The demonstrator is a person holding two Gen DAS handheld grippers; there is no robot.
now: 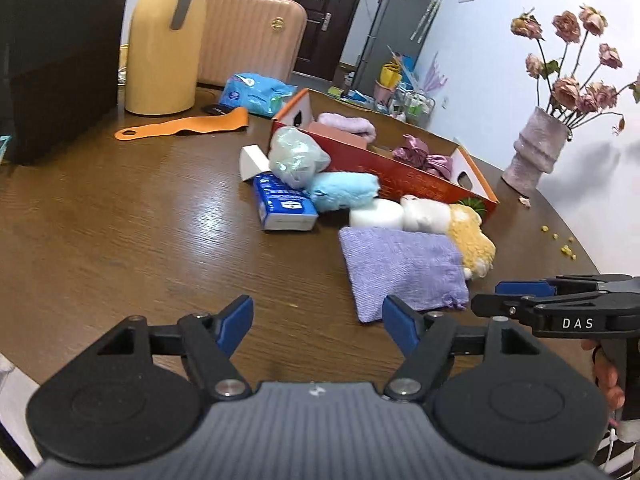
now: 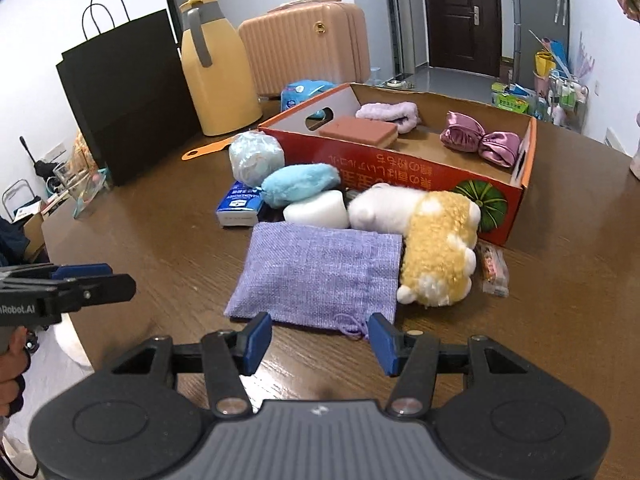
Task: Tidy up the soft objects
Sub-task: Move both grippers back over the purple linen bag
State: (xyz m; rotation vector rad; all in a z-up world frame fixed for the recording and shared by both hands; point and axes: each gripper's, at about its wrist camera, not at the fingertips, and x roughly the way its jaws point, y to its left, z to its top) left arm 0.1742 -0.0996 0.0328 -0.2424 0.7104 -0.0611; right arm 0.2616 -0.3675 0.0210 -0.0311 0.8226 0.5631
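Note:
A purple woven pouch (image 2: 320, 276) lies flat on the brown table, just beyond my right gripper (image 2: 320, 340), which stands open and holds nothing. My left gripper (image 1: 318, 322) is open too, over bare table left of the pouch (image 1: 400, 272). Beside the pouch lie a yellow-and-white plush (image 2: 432, 248), a white foam block (image 2: 318, 210), a blue fluffy toy (image 2: 298, 184) and a pale bagged bundle (image 2: 256, 158). The red cardboard box (image 2: 400, 172) behind them holds a lilac headband (image 2: 388, 114), a brown sponge (image 2: 358, 130) and a pink satin bow (image 2: 480, 144).
A blue tissue pack (image 1: 282, 202) and a small white box (image 1: 252, 162) lie left of the pile. A yellow thermos (image 2: 218, 76), black paper bag (image 2: 128, 96), pink suitcase (image 2: 308, 40) and orange strap (image 1: 184, 128) stand behind. A vase of dried roses (image 1: 536, 152) stands at the right.

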